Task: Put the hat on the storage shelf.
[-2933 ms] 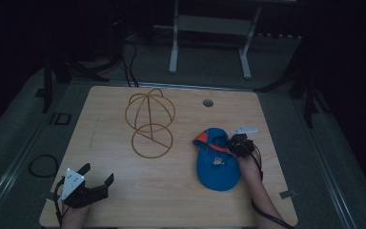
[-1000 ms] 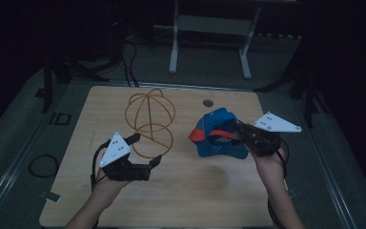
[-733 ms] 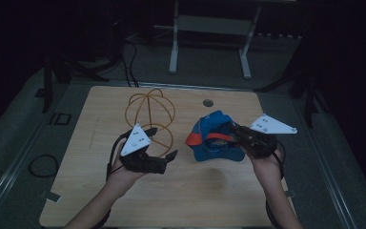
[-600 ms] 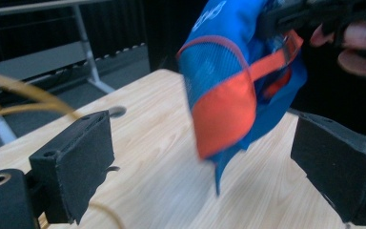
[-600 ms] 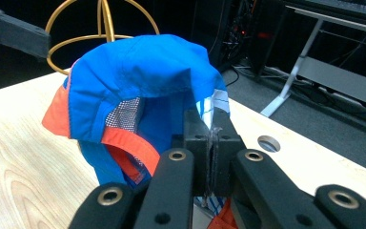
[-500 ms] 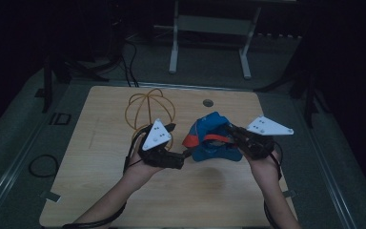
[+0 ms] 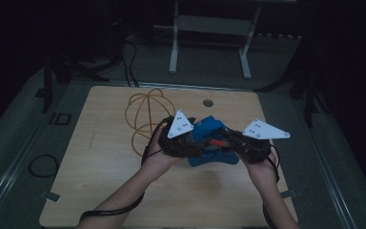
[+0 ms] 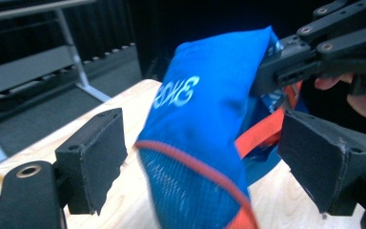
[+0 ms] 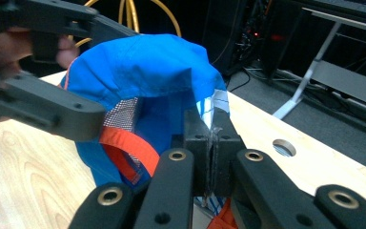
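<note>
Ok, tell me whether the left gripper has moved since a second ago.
Yes. The left gripper has moved right, away from the wire frame, up to the blue cap; its jaws have been closing around it.

I see the blue cap [image 7: 208, 138] with orange trim and mesh panel, bunched, seemingly lifted just above the table [image 7: 100, 167] centre

Two matte black grippers, left gripper [image 7: 196, 149] and right gripper [image 7: 222, 141], each topped by a pale grey three-cornered plate with small dark dots. Linked black bars pinned with round silver rivets. Blocky black pads [image 8: 97, 155], edges frayed. Black cable trailing beside each bare, sleeveless forearm.
</note>
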The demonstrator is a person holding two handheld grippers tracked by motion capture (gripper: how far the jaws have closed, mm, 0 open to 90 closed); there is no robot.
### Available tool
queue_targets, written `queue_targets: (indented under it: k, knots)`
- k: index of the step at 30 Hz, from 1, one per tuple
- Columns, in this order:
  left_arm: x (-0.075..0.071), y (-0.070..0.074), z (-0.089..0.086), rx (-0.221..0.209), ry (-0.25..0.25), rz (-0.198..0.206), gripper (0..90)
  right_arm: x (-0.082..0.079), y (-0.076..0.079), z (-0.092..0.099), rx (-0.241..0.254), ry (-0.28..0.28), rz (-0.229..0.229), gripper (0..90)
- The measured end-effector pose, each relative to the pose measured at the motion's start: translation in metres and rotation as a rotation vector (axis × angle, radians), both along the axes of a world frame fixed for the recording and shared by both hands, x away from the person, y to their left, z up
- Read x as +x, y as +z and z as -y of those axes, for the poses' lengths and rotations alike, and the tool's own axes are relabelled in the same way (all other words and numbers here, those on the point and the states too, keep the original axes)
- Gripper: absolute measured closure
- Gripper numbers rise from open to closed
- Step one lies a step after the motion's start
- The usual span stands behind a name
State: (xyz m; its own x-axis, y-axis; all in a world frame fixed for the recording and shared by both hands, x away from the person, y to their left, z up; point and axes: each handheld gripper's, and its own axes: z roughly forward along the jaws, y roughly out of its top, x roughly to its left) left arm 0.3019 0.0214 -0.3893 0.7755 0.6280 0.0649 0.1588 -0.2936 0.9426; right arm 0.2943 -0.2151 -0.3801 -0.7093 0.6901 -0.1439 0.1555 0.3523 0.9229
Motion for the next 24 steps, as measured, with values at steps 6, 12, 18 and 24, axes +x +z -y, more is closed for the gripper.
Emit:
queue_targets:
  k: [6, 12, 18, 24]
  knots:
    - [0.008, -0.001, 0.008, 0.019, -0.002, -0.022, 34.9, -0.003, -0.001, -0.003, -0.007, 0.016, 0.002, 88.5]
    - [0.010, -0.002, 0.009, 0.014, -0.025, -0.018, 55.9, -0.004, 0.000, -0.002, -0.006, 0.017, 0.007, 88.5]
    - [0.009, -0.003, 0.013, 0.034, -0.040, -0.011, 74.4, -0.008, 0.000, -0.005, -0.008, 0.031, 0.005, 88.5]
    - [0.006, -0.001, 0.016, 0.045, -0.033, 0.009, 89.0, -0.009, -0.002, -0.006, -0.001, 0.028, 0.006, 88.4]
